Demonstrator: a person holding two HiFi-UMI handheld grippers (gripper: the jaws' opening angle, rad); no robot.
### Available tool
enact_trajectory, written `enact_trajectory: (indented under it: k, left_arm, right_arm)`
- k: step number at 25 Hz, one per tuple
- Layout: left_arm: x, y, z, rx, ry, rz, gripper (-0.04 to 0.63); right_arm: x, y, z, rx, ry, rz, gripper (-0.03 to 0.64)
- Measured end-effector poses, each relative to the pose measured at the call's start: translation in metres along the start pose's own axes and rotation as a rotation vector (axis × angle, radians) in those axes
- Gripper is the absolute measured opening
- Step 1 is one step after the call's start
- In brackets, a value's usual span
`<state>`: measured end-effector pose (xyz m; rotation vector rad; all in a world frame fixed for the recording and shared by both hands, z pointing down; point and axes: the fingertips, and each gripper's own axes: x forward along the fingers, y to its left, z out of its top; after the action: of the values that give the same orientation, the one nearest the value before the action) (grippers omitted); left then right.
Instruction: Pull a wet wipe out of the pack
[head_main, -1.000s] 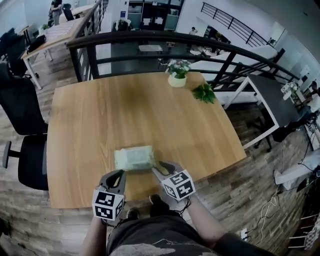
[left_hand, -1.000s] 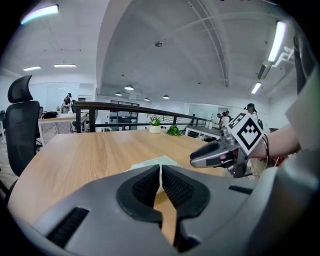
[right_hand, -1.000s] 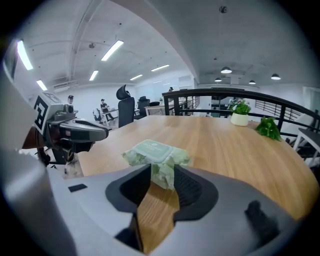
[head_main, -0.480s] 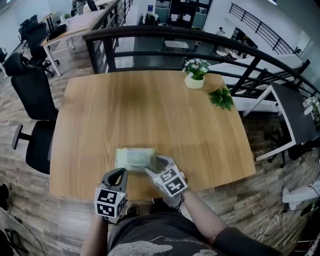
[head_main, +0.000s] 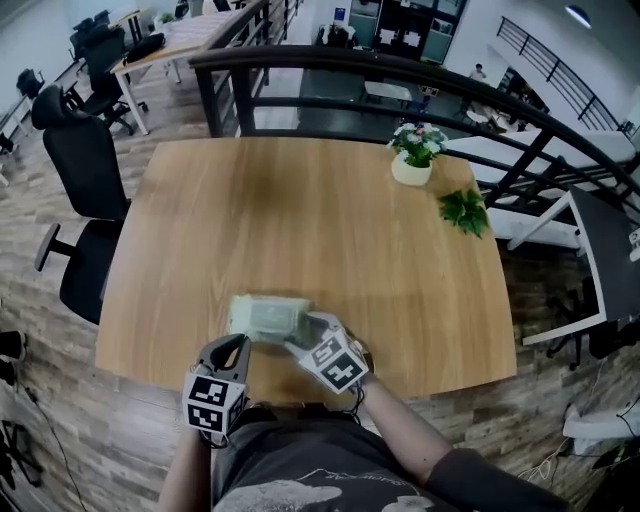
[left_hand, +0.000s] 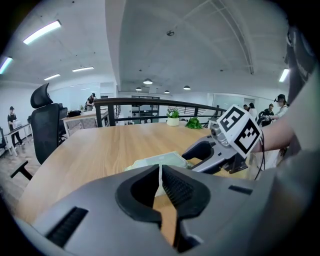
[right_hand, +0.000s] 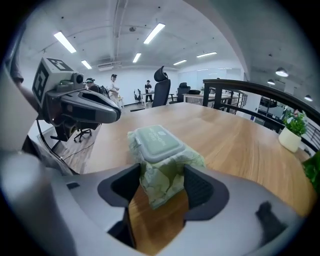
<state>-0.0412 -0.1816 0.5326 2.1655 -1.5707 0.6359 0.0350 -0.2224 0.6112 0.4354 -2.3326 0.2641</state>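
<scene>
1. Since the earlier frame, my right claw (head_main: 303, 335) has been tipping down and closing in on the wet wipe pack (head_main: 265, 315). Its jaws have just been opening and are now standing wide apart, with the pack's crimped end lying between them.
2. I am not seeing the pads squeezing that end, so I am reading this as a straddle and not yet a hold.
3. My left claw (head_main: 232, 348) is hovering just beside the pack's near left corner, its jaws pressed together with nothing between them.
4. The pack is lying flat on the tabletop (head_main: 300, 200), close to the near edge. Its green flip lid (right_hand: 157, 141) is facing up and looks to be closed.
5. For the task, this is telling me we are only at the start: no wipe is showing and the lid is not yet lifted.
6. I am judging that the right claw is setting up to pin the pack's end, which would leave the left free to work the lid.
</scene>
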Motion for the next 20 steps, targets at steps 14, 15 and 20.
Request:
enact_trajectory:
  k: [14,15,20]
  left_arm:
    - [0.035,-0.016,-0.006,0.544,0.111,-0.171,0.212]
    - [0.037,-0.015,-0.003,0.600,0.105,-0.170,0.216]
    - [0.048,-0.017,-0.002,0.763,0.101,-0.204,0.240]
  right_arm:
    - [0.002,0.000,-0.004,-0.001,0.091,0.034,0.279]
    - [0.002,0.000,-0.003,0.002,0.091,0.030,0.279]
    - [0.004,0.000,-0.007,0.036,0.106,0.015,0.279]
